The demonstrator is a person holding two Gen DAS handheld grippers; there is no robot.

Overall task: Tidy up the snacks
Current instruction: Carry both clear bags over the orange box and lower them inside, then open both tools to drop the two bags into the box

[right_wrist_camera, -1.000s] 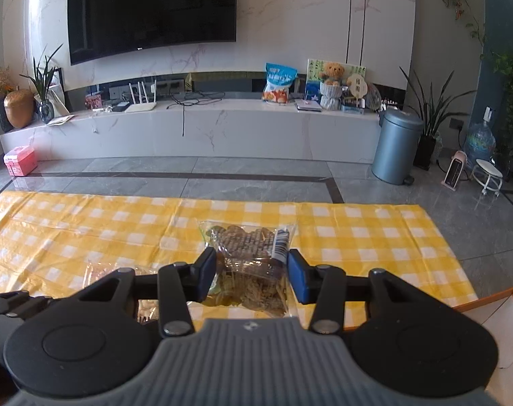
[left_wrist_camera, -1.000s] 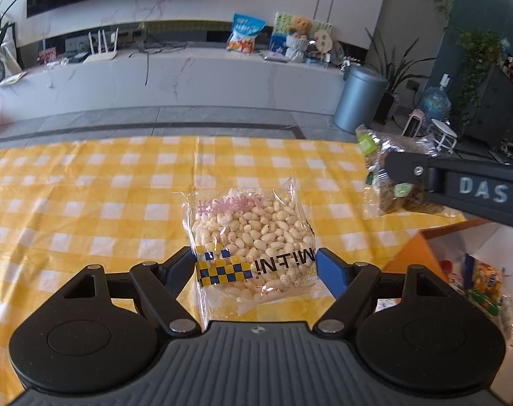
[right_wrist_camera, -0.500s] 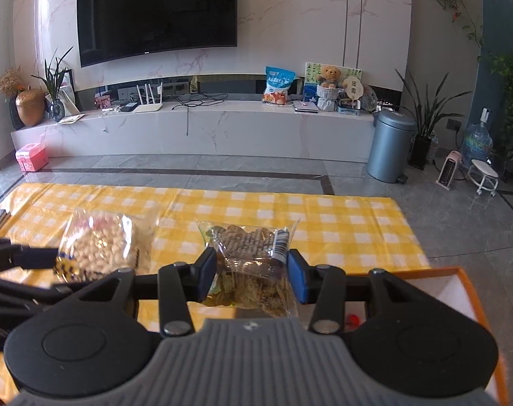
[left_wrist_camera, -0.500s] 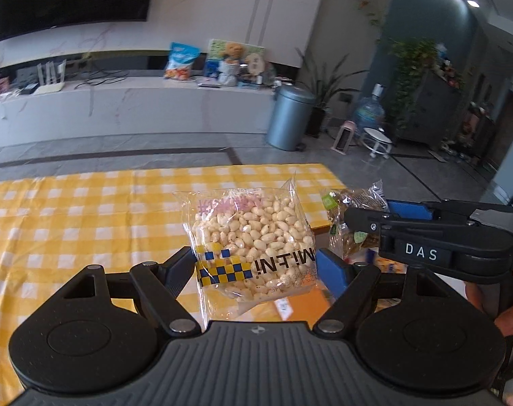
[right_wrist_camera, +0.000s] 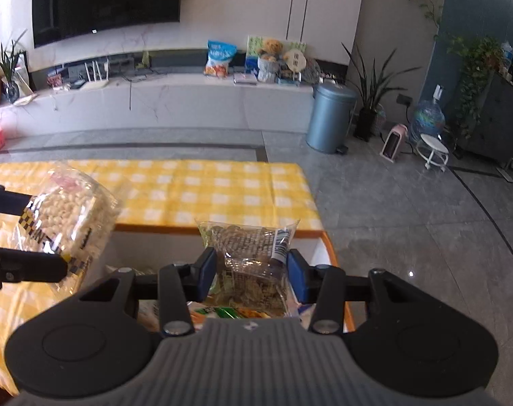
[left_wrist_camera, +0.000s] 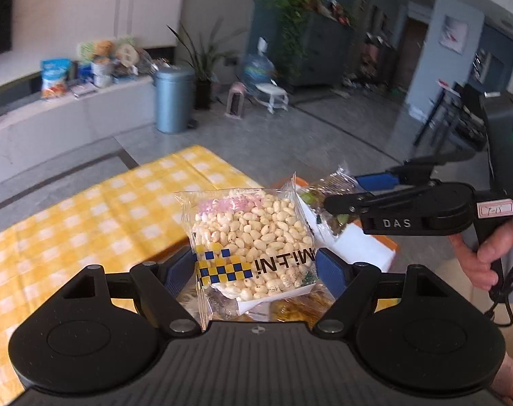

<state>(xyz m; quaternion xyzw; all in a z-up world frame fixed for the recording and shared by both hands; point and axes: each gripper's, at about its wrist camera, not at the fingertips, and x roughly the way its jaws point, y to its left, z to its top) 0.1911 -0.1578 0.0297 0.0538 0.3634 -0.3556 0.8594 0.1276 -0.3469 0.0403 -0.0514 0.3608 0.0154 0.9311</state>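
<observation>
- Snacks: two bags in the air, both over the orange-rimmed box (right_wrist_camera: 222, 227) at the end of the yellow checked table (right_wrist_camera: 222, 189).
- Left gripper (left_wrist_camera: 254, 267) is clamped on the puffed-grain bag (left_wrist_camera: 253, 233); pads press its lower side edges, bag stands up between the fingers.
- Right gripper (right_wrist_camera: 251, 272) is clamped on the brown snack bag (right_wrist_camera: 248, 260), same hold, pads on both side seams.
- Person's hand (left_wrist_camera: 486, 253) shows on the right tool's handle in the left view.
- Box already holds packets: a green-orange packet (right_wrist_camera: 229, 313) shows under the right bag.
- Step, as I read it: drop both bags into the box.
- To do it well: get each bag fully inside the rim before opening, lower close to the contents, then let go. The two bags sit near each other, so release one at a time or keep them apart to avoid a snag.
- Risk: the left bag hangs near the box's table-side rim in the right view; released there it could land on the edge.
- Orientation, puffed-grain bag: long axis runs away from the camera, top seal at the far end, print reads upside-down in the left view.
- Brown bag: same, long axis along the fingers, crimped seal at the far end, label strip (right_wrist_camera: 280, 243) on its right side.
</observation>
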